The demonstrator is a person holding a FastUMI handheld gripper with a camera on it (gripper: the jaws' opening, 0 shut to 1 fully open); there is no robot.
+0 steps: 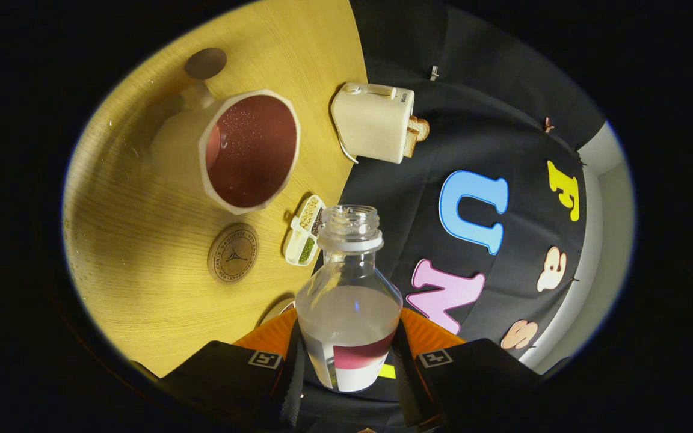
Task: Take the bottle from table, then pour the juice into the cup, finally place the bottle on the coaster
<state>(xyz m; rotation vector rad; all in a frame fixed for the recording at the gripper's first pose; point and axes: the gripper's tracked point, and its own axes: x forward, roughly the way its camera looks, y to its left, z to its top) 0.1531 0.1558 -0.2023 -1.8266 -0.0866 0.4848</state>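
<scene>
The bottle [348,300], uncapped and holding only a little juice, sits pinched between the fingers of the gripper [349,355], lifted clear of the desk [142,288] and tilted. The cup [251,150] beyond it looks already full of dark red juice. The round coaster [233,253] lies near the cup, beside a divided seed box [305,230]; a toaster [373,122] stands further off. Setting down off-centre could tip the open bottle, or its base could clip the brimming cup.
</scene>
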